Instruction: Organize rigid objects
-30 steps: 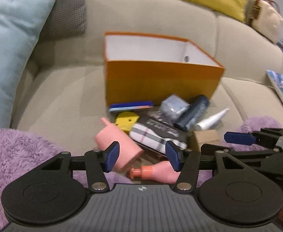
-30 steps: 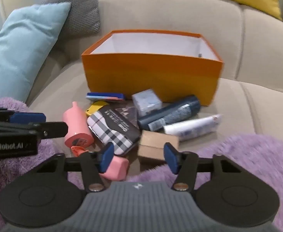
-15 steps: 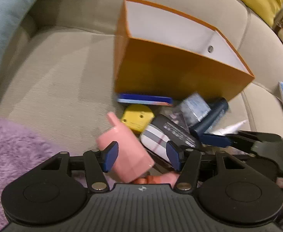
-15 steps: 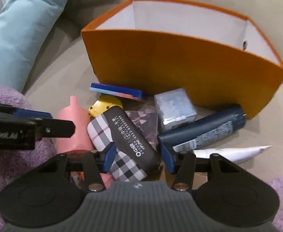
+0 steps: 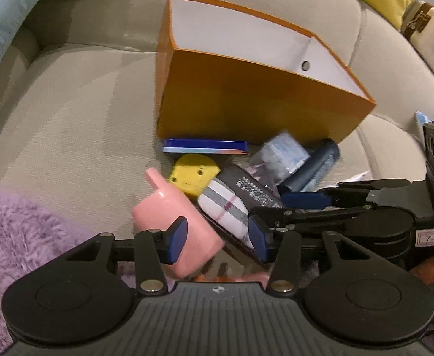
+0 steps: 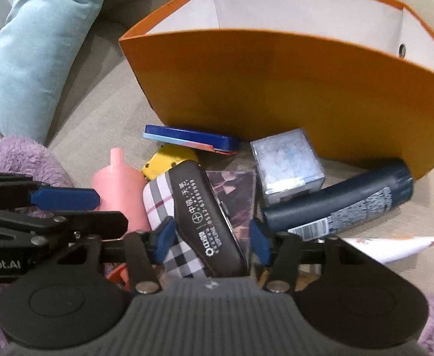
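A pile of small objects lies on the sofa in front of an open orange box (image 5: 246, 101). My left gripper (image 5: 217, 241) is low over a pink bottle (image 5: 169, 207) lying on its side. Its jaws are closing around the bottle, with a gap left at the right pad. My right gripper (image 6: 211, 238) straddles a plaid-and-black case (image 6: 199, 207). Its jaws are closing too; the left pad is at the case's edge and the right pad stands just off it. Each gripper's fingers (image 6: 65, 198) show at the edge of the other's view.
A blue tin (image 6: 187, 141), a yellow piece (image 5: 193, 175), a clear cube (image 6: 286, 166), a dark blue bottle (image 6: 350, 201) and a white tube (image 6: 395, 246) lie around the case. Purple fluffy fabric (image 5: 18, 231) covers the near edge. A light blue cushion (image 6: 39, 44) sits left.
Both grippers dropped toward the pile and tipped downward. The left came over the pink bottle, the right shifted from the cardboard box to the plaid case. Both pairs of jaws narrowed.
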### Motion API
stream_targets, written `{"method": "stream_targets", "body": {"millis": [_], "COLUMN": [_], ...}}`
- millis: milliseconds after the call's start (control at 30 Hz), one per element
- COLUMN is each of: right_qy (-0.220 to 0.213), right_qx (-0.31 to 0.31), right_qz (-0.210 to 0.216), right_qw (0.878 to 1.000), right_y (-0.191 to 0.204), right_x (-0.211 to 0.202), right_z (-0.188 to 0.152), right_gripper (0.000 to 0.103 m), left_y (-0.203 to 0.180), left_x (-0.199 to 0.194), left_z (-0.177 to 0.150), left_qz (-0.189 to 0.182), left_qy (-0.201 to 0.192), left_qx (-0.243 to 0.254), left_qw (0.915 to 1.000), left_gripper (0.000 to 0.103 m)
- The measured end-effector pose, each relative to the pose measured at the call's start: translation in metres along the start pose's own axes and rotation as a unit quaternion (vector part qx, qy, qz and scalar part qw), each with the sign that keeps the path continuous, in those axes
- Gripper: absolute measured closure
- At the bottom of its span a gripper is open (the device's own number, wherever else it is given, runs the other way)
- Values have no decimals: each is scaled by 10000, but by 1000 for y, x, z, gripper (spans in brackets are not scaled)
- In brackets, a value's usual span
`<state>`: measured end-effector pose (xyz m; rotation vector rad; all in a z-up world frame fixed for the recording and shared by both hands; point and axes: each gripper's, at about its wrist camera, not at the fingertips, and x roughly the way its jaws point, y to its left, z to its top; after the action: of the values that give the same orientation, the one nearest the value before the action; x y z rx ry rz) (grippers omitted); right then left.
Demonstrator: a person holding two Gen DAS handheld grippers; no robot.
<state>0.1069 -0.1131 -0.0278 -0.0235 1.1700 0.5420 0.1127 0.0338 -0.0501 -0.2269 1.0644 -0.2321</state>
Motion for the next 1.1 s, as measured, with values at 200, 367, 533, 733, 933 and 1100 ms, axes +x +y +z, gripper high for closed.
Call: {"method": "stream_targets", "body": {"millis": [200,367,533,733,933,1100], "right_qy": [83,1,76,70,-46,-112], "right_qx": [500,708,620,499,328,396], "right_qz": [399,624,772,1082,819,271], "right_qw": [9979,9955,9951,9928,9961,9988], "right_y": [-2,-4,0,16,14,-2], "right_x": [-14,-15,-15,-13,-23,-28], "right_z": [-8,-19,-28,-34,-35,-26], "right_gripper": [83,89,91,101,95,89], "left_y": [-5,1,6,-11,-14,-9], "left_x": [-1,-4,-5,7,21,29], "left_z": [-2,-3,-1,1,1,2], "left_qz": [-181,-318,-401,16,421,468], "left_qy": [38,116,169,413,570,589], "left_qx": [-27,-397,-763,-696,-475,-472], "left_qw": [9998,9986,9961,9967,9964,9960], "left_gripper": [51,51,44,43,54,62]}}
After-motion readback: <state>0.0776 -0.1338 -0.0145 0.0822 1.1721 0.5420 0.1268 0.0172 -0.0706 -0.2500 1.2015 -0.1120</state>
